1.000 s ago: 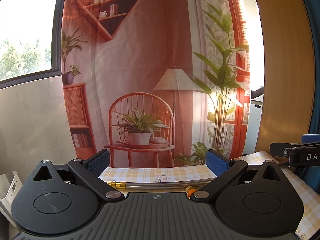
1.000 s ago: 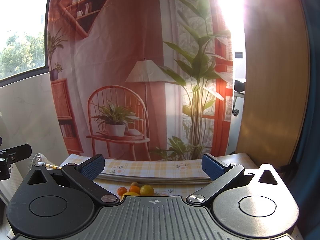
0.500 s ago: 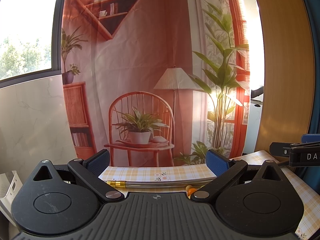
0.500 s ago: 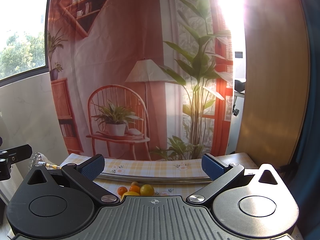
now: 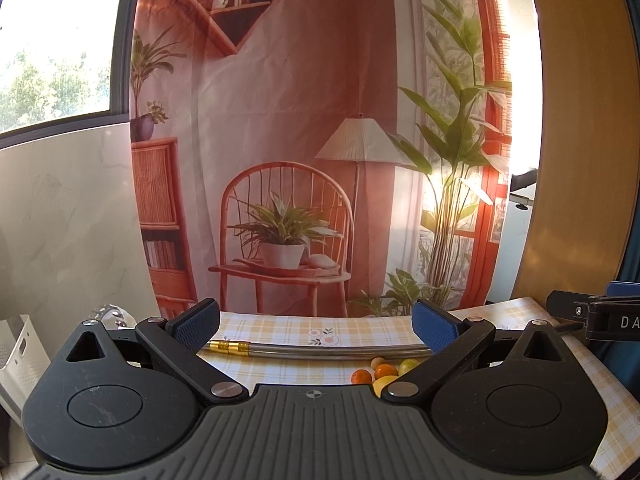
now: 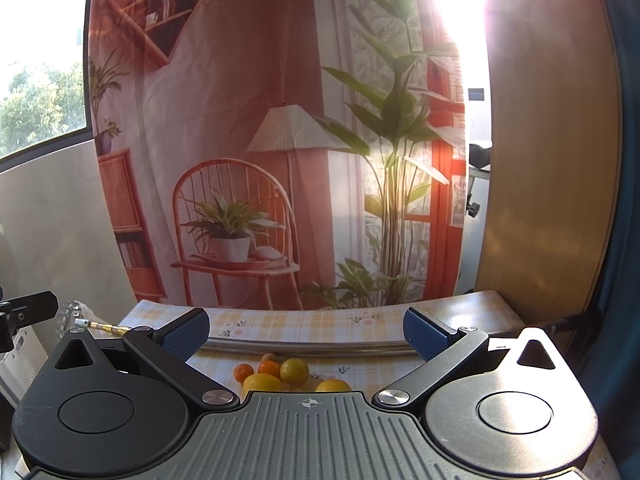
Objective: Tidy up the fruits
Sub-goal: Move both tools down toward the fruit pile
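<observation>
Both grippers hang above the table (image 6: 460, 312) with jaws spread wide and nothing between them — the left gripper (image 5: 316, 322) and the right gripper (image 6: 306, 326) alike. The fruits (image 6: 280, 372) (small oranges, a greenish-yellow one, yellow ones) lie clustered on the yellow checked cloth (image 5: 280, 326), just in front of a metal hose (image 5: 320, 350) that runs across the table before a printed backdrop (image 5: 300, 120).
</observation>
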{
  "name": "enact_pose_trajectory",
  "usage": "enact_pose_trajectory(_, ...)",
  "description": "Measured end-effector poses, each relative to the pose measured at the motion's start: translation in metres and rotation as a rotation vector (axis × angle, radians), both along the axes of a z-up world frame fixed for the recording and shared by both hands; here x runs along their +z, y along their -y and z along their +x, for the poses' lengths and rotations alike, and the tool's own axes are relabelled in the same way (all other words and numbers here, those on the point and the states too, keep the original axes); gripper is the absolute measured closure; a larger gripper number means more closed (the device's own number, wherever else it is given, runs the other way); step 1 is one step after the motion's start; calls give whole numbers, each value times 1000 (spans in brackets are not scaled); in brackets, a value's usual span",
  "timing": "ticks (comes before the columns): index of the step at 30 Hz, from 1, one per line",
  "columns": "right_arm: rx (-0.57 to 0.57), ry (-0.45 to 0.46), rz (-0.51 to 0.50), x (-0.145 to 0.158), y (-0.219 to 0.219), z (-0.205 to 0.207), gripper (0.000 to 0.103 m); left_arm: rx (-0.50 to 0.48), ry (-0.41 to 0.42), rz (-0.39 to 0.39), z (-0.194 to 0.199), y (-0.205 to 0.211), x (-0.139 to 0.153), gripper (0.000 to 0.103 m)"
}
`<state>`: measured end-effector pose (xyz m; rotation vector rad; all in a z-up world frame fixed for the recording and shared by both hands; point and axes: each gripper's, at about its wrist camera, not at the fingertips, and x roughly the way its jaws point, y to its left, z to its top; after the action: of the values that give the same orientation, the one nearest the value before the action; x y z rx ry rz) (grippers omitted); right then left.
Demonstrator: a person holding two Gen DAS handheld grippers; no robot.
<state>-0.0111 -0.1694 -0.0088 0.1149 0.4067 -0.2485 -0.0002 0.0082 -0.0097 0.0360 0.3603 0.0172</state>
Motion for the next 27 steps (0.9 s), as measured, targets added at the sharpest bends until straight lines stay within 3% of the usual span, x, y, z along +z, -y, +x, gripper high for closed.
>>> enact_pose_trajectory(9, -19, -57, 42, -40, 22, 22, 0, -33, -42, -16, 19, -6, -30, 0)
enact_pose_trajectory(20, 18, -96, -4, -80, 23, 39, 0, 41, -159, -60, 55, -29, -69, 0)
enact_pose_trajectory(27, 61, -138, 54, -102, 32, 54, 0, 27, -178, -11, 68, -21, -86, 0)
